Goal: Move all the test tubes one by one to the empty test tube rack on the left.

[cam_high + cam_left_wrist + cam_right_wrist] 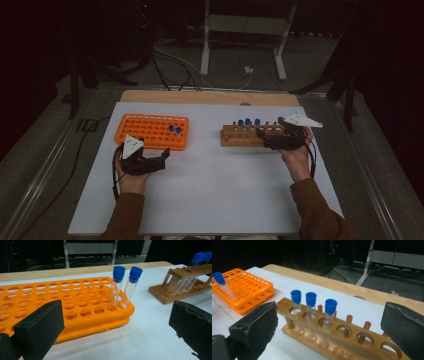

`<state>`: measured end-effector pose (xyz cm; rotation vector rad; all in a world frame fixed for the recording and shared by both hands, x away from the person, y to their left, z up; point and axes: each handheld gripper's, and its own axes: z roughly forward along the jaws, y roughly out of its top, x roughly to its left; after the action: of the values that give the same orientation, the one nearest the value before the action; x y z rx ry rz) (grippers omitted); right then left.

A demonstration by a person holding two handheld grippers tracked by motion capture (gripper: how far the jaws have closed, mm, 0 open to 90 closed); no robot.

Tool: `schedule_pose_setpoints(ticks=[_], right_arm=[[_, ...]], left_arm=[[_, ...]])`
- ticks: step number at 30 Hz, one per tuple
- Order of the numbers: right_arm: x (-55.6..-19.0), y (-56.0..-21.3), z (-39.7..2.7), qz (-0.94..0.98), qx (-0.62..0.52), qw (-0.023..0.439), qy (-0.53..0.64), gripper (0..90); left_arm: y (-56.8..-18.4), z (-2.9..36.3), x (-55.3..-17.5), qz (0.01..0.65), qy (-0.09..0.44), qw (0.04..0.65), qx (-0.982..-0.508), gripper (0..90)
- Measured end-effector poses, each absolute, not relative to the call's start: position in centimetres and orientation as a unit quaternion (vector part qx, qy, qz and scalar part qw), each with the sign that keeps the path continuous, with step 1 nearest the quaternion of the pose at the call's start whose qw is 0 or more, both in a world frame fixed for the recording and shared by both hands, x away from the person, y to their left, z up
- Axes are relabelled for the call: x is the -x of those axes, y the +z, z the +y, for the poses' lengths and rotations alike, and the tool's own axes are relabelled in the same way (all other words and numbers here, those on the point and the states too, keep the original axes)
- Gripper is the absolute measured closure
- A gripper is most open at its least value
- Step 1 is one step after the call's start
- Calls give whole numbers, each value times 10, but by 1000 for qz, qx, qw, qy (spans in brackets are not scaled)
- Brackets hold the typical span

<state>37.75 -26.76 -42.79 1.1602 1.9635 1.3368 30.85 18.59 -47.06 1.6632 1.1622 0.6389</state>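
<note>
1. Two blue-capped test tubes (123, 287) stand upright, side by side, in the near right corner of the orange rack (62, 302).
2. Three more blue-capped tubes (310, 315) stand in adjacent holes of the wooden rack (352, 340); its other holes are vacant.
3. Left gripper (159, 156): jaws spread wide, nothing between them, just in front of the orange rack.
4. Right gripper (263, 137): jaws released, beside the wooden rack.
5. No legible writing appears on tubes or racks, though the dim views may hide fine print.

High view overhead, gripper views low, close, sharing both racks (75, 305)
</note>
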Motion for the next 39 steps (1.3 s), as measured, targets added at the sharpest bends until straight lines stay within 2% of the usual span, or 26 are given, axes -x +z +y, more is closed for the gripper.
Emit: schedule_pose_setpoints(ticks=[2, 10, 30, 35, 39], right_arm=[[-383, -429, -267, 721, -430, 240, 488, 8], [-402, -435, -259, 728, -436, 223, 479, 108], [-417, -460, -247, 748, -432, 221, 453, 640], [-417, -465, -243, 748, -432, 222, 451, 747], [-416, -467, -240, 745, -432, 229, 454, 759]], left_arm=[[-472, 186, -309, 479, 263, 486, -682, 7], [-474, 187, -310, 485, 257, 484, -682, 7], [-479, 185, -312, 491, 248, 476, -686, 7], [-479, 186, -312, 493, 248, 477, -684, 7], [-479, 186, -312, 493, 250, 477, -683, 7]])
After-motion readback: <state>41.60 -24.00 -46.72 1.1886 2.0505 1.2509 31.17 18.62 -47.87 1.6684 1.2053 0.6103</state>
